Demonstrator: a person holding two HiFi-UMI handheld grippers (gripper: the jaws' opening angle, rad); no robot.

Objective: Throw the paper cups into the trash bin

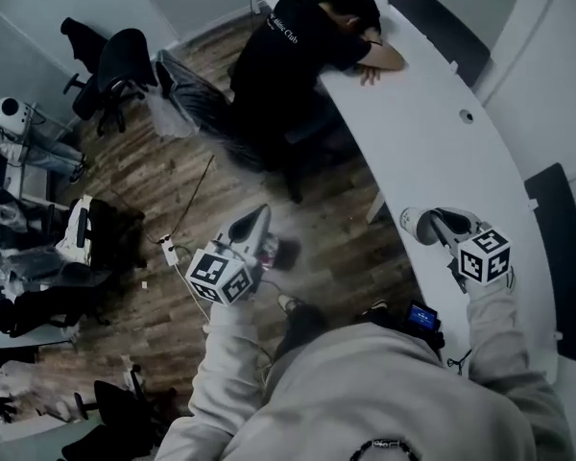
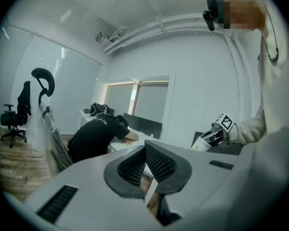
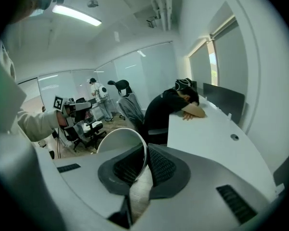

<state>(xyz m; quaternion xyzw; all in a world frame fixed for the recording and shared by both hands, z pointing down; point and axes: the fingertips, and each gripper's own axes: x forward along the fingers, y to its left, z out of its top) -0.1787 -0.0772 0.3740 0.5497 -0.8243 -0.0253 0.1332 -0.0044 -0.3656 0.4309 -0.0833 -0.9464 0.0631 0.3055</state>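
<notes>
Right gripper (image 3: 145,159) jaws mostly hide paper cup (image 3: 117,141).

We see a paper cup (image 3: 118,141), white and smooth, with a thin rim. The right gripper (image 3: 145,153) has a grey plastic shell, matt and smooth. Its black pads (image 3: 164,168) look bumpy, like rubber. The desk (image 1: 432,142) is white, smooth and a bit shiny. The floor (image 1: 163,181) is brown wood in planks. Our sleeve (image 1: 226,373) is soft, pale cloth.
</notes>
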